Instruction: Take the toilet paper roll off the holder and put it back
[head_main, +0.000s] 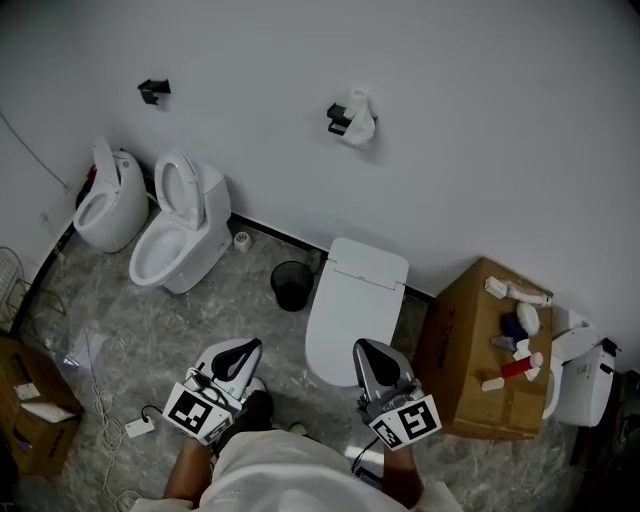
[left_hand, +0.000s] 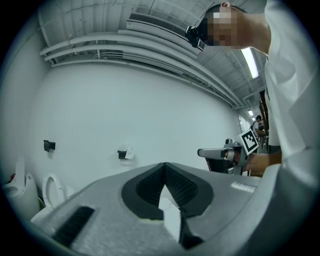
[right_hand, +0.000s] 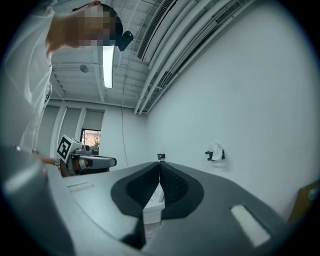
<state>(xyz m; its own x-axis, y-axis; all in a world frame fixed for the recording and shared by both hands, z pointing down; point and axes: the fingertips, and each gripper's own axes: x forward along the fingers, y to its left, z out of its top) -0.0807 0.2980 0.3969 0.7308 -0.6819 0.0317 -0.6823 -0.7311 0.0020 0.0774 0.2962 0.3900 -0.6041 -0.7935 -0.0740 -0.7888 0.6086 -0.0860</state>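
A white toilet paper roll (head_main: 358, 117) hangs on a black holder (head_main: 338, 119) fixed to the white wall, with loose paper drooping from it. It shows small in the left gripper view as the roll (left_hand: 128, 153) and in the right gripper view as the roll (right_hand: 216, 151). My left gripper (head_main: 247, 346) and right gripper (head_main: 363, 347) are held low, close to the person's body and far from the roll. Both are shut with nothing between the jaws; each gripper view shows the tips meeting, left gripper (left_hand: 164, 164), right gripper (right_hand: 159, 163).
A closed white toilet (head_main: 356, 306) stands right ahead below the roll, a black bin (head_main: 292, 285) to its left. Two open toilets (head_main: 180, 220) sit at the left wall. A cardboard box (head_main: 490, 352) with bottles stands right. A second black holder (head_main: 153, 91) is on the wall.
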